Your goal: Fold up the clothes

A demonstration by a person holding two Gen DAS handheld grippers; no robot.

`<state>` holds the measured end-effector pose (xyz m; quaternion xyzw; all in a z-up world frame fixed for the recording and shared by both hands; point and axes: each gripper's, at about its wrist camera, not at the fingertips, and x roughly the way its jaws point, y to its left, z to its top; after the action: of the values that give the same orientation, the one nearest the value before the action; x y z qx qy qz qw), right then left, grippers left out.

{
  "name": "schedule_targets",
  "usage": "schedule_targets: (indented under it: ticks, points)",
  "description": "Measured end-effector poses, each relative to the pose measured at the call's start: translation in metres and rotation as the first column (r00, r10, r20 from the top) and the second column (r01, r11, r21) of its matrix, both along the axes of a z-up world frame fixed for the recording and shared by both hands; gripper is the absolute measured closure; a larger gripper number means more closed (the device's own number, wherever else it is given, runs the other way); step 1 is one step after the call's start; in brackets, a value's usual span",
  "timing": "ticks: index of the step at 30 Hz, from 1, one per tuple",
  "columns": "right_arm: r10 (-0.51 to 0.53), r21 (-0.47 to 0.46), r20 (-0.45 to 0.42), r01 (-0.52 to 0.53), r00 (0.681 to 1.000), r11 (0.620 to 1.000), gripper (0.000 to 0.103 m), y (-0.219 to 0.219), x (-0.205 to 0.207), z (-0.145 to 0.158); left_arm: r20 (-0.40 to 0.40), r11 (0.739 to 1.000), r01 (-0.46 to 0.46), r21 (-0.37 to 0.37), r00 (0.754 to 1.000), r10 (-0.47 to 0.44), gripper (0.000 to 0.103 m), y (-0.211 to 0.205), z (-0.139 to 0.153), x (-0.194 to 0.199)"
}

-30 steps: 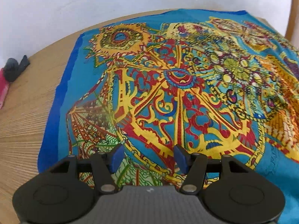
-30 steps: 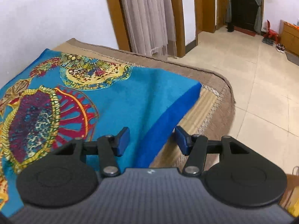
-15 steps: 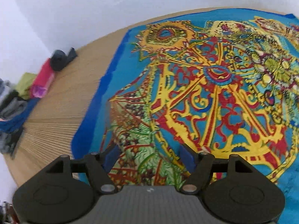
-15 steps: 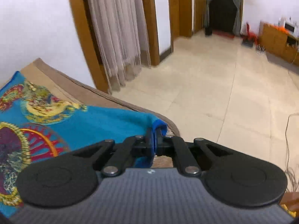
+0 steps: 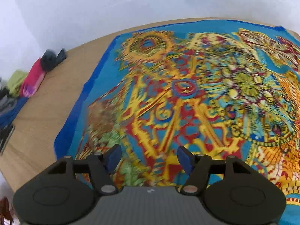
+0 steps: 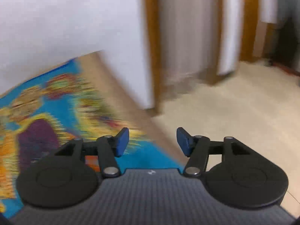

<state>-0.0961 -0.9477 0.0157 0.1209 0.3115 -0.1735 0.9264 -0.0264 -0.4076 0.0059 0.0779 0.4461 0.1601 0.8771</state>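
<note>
Plainly, the patterned cloth [image 5: 187, 97] was seen spread flat on a straw-coloured mat [image 5: 46, 112], which seemed to cover a bed, against a white wall [image 5: 93, 9]. In the left wrist view the cloth lay ahead of and beneath the left gripper [image 5: 149, 158], stretching away toward the wall and off to the right; its dark blue left border [image 5: 90, 86] ran from near the fingers up toward the wall, so the nearer left edge was judged closest to that hand. The left gripper's fingers were spread with nothing pinched between them, and they were closing slightly. In the right wrist view the right gripper [image 6: 152, 142] was held above the cloth's right margin [image 6: 150, 159], with the pale floor [image 6: 234, 112] and wooden door frames [image 6: 150, 46] beyond; its fingers were spread and opening, and no fabric was caught between them. The cloth was bright turquoise, densely printed with yellow, red and green medallions, thin-looking and lying mostly smooth; much of it was blurred. No fold could be made out in what showed. A pile of other clothes [image 5: 31, 78] was seen at the far left of the mat, well apart.
</note>
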Motion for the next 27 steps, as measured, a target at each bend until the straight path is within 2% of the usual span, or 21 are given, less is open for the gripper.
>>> schedule_targets:
  ticks: [2, 5, 6, 8, 9, 10, 11, 12, 14, 15, 17, 20, 23, 25, 27]
  points:
    - [0.094, 0.032, -0.002, -0.094, 0.996, 0.995, 0.045, 0.020, 0.043, -0.011, 0.009, 1.000, 0.000, 0.000, 1.000, 0.000, 0.035, -0.004, -0.002, 0.008]
    - [0.159, 0.046, -0.016, -0.158, 0.987, 0.986, 0.045, 0.048, 0.095, -0.019, 0.023, 0.997, -0.046, -0.059, 0.999, 0.048, 0.035, 0.004, -0.004, 0.015]
    - [0.210, 0.058, -0.012, -0.209, 0.978, 0.976, 0.045, 0.058, 0.111, -0.019, 0.017, 0.996, -0.054, -0.064, 0.998, 0.055, 0.035, 0.005, -0.006, 0.018]
    - [0.345, 0.098, -0.010, -0.343, 0.938, 0.934, 0.044, 0.082, 0.136, -0.015, 0.001, 0.997, -0.050, -0.065, 0.999, 0.050, 0.035, 0.003, -0.007, 0.023]
    - [0.417, 0.126, -0.009, -0.412, 0.909, 0.902, 0.043, 0.096, 0.145, -0.011, -0.002, 0.997, -0.046, -0.060, 0.999, 0.046, 0.035, 0.002, -0.008, 0.025]
    - [0.511, 0.158, -0.002, -0.504, 0.860, 0.849, 0.043, 0.117, 0.155, -0.011, -0.002, 0.997, -0.049, -0.054, 0.999, 0.049, 0.035, 0.000, -0.008, 0.027]
    - [0.602, 0.183, 0.008, -0.593, 0.799, 0.784, 0.044, 0.139, 0.164, -0.010, -0.003, 0.998, -0.052, -0.048, 0.999, 0.052, 0.034, -0.001, -0.009, 0.030]
    - [0.695, 0.173, 0.009, -0.686, 0.719, 0.707, 0.045, 0.166, 0.170, -0.012, -0.006, 0.997, -0.058, -0.045, 0.998, 0.058, 0.034, -0.003, -0.010, 0.032]
    - [0.803, 0.113, -0.016, -0.797, 0.596, 0.593, 0.045, 0.211, 0.183, -0.022, -0.026, 0.995, -0.087, -0.050, 0.996, 0.086, 0.033, -0.003, -0.016, 0.037]
    - [0.826, 0.102, -0.040, -0.820, 0.562, 0.563, 0.045, 0.226, 0.193, -0.030, -0.026, 0.994, -0.100, -0.045, 0.995, 0.099, 0.031, -0.003, -0.016, 0.038]
    - [0.839, 0.141, -0.078, -0.827, 0.539, 0.544, 0.047, 0.236, 0.221, -0.046, -0.025, 0.992, -0.124, -0.034, 0.992, 0.123, 0.031, -0.004, -0.017, 0.039]
    - [0.782, 0.090, -0.073, -0.777, 0.619, 0.623, 0.047, 0.210, 0.262, -0.055, -0.030, 0.989, -0.144, -0.014, 0.989, 0.144, 0.029, -0.007, -0.018, 0.041]
    - [0.631, -0.025, -0.115, -0.637, 0.767, 0.770, 0.045, 0.150, 0.291, -0.061, -0.034, 0.986, -0.167, 0.001, 0.985, 0.167, 0.028, -0.009, -0.018, 0.043]
    - [0.470, -0.024, -0.141, -0.477, 0.871, 0.878, 0.043, 0.094, 0.314, -0.067, -0.038, 0.983, -0.181, 0.012, 0.983, 0.182, 0.028, -0.011, -0.017, 0.044]
    - [0.320, -0.102, -0.180, -0.341, 0.930, 0.935, 0.041, 0.055, 0.325, -0.076, -0.048, 0.980, -0.199, 0.015, 0.979, 0.200, 0.032, -0.012, -0.016, 0.048]
